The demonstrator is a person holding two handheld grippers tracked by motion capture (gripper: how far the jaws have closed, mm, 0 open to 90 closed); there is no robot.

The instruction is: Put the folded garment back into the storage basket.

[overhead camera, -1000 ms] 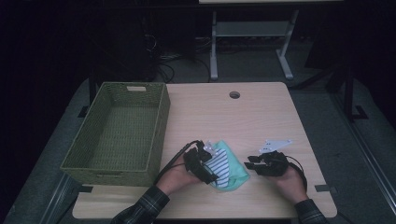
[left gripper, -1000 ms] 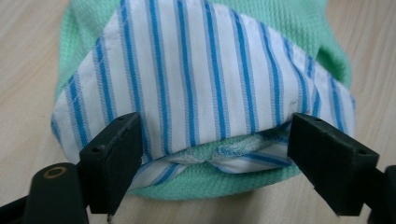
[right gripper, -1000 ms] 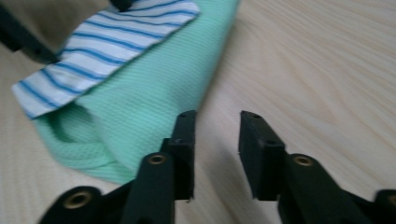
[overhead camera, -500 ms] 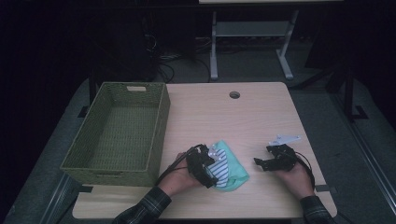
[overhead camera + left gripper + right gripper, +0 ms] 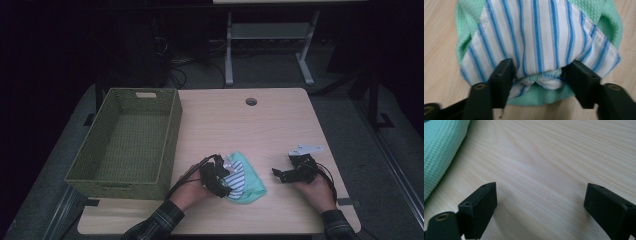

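The folded cloth bundle (image 5: 243,179) lies on the near part of the wooden table (image 5: 250,130), a little right of the green woven basket (image 5: 131,141) and well apart from its rim. It is 2 cloths in 1 stack: a white one with blue stripes (image 5: 536,37) sits on top of a mint-green waffle-weave one (image 5: 541,96), whose edge shows all round the striped piece. The left gripper (image 5: 222,181) is at the bundle's near-left edge, and in the left gripper view its 2 black jaws stand on either side of a bunched fold at the bundle's edge (striped cloth over green), the pads touching the fabric and pinching it between them; these jaws have just been closing, with the cloth between them. The right gripper (image 5: 282,175) rests to the right of the bundle, clear of it, held in the person's right hand (image 5: 312,187). In the right gripper view its jaws stand wide apart over bare wood with nothing between them, having just been opening, and the green cloth's rounded edge (image 5: 439,150) lies off to the upper left, near but not touching. The basket stands at the table's left side.
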